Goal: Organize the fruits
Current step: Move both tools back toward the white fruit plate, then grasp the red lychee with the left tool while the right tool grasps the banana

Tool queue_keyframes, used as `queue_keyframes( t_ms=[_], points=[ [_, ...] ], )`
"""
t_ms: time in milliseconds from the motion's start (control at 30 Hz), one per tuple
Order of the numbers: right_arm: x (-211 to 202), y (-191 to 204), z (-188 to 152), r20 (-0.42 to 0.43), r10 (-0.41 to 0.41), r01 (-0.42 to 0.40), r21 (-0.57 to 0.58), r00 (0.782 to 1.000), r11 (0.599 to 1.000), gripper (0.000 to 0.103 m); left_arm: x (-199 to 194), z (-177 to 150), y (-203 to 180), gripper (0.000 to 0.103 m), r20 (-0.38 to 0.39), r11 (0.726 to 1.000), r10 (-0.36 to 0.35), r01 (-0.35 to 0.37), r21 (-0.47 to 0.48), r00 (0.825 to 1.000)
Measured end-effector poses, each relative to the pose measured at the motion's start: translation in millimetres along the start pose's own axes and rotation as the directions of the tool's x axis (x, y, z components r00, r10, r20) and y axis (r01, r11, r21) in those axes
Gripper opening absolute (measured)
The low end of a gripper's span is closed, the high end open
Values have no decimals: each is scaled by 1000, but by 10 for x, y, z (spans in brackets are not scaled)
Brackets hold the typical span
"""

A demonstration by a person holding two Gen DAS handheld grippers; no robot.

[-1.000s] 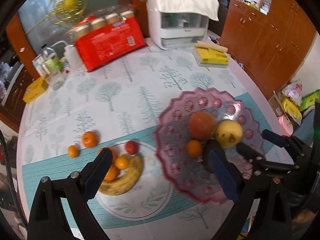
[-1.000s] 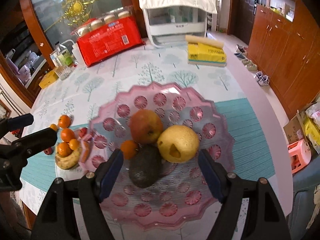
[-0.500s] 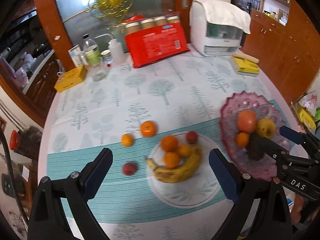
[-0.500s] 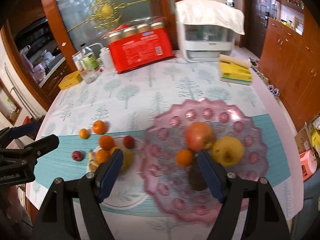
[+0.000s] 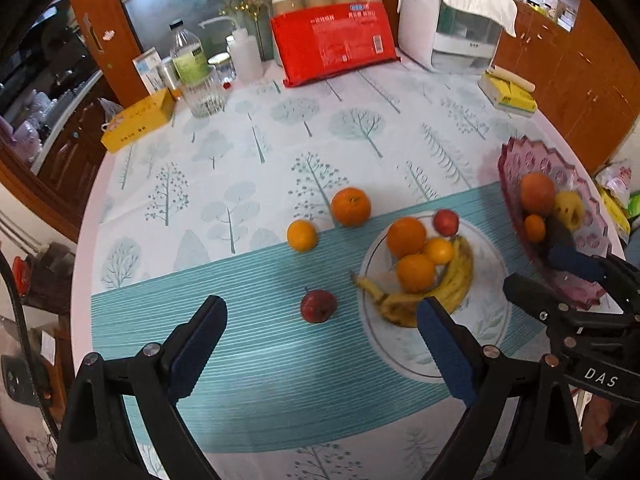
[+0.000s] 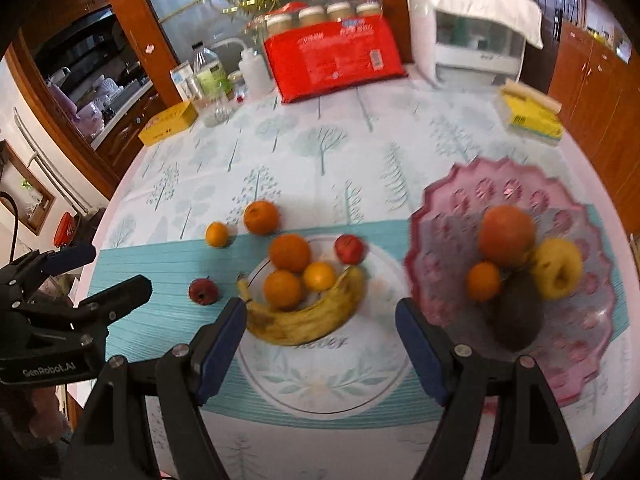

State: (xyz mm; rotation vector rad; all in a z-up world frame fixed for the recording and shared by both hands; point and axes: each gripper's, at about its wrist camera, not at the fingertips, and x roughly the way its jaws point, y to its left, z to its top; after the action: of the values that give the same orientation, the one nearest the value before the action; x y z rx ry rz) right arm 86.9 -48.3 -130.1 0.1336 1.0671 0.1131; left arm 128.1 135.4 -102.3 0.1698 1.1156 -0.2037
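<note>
A white plate (image 5: pixel 486 320) (image 6: pixel 320 384) holds a banana (image 6: pixel 304 320), three oranges and a small red fruit. A pink scalloped dish (image 6: pixel 448 216) (image 5: pixel 516 160) to its right holds an orange-red fruit, a yellow pear, a small orange and a dark avocado (image 6: pixel 516 312). Loose on the cloth lie a dark red apple (image 5: pixel 318 306) (image 6: pixel 204 291), a small orange (image 5: pixel 303 235) and a bigger orange (image 5: pixel 351 207). My left gripper (image 5: pixel 320 320) is open and empty, just short of the apple. My right gripper (image 6: pixel 320 320) is open and empty over the plate's near side.
At the far side of the table stand a red package with jars (image 5: pixel 332 44), a white appliance (image 5: pixel 452 20), bottles and a glass (image 5: pixel 204 92), a yellow box (image 5: pixel 138 120) and a yellow pack (image 5: pixel 508 94). The table edge curves close on the left.
Both grippers have swung left and pulled back. The left view went from the pink dish to the loose fruit; the right view now centres on the white plate. Both stayed open.
</note>
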Motion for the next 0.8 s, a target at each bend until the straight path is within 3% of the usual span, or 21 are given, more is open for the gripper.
queue_keyframes(
  t_ms=[100, 333, 500, 667, 800],
  points=[
    [221, 59, -67, -53, 1, 1, 44, 999, 999, 77, 196, -60, 111, 94, -7, 1000, -27, 27, 5, 1000],
    [588, -22, -190, -142, 18, 12, 207, 990, 978, 72, 749, -191, 260, 66, -117, 995, -97, 97, -9, 988],
    [689, -84, -215, -153, -22, 63, 272, 988, 960, 72, 924, -234, 285, 63, -142, 991, -136, 137, -8, 980],
    [776, -155, -199, -152, -37, 88, 348, 988, 933, 71, 1042, -224, 288, 50, -165, 983, -181, 183, -6, 969],
    [902, -205, -187, -177, -36, 106, 407, 984, 907, 59, 1105, -209, 267, 41, -175, 979, -199, 202, -2, 964]
  ],
)
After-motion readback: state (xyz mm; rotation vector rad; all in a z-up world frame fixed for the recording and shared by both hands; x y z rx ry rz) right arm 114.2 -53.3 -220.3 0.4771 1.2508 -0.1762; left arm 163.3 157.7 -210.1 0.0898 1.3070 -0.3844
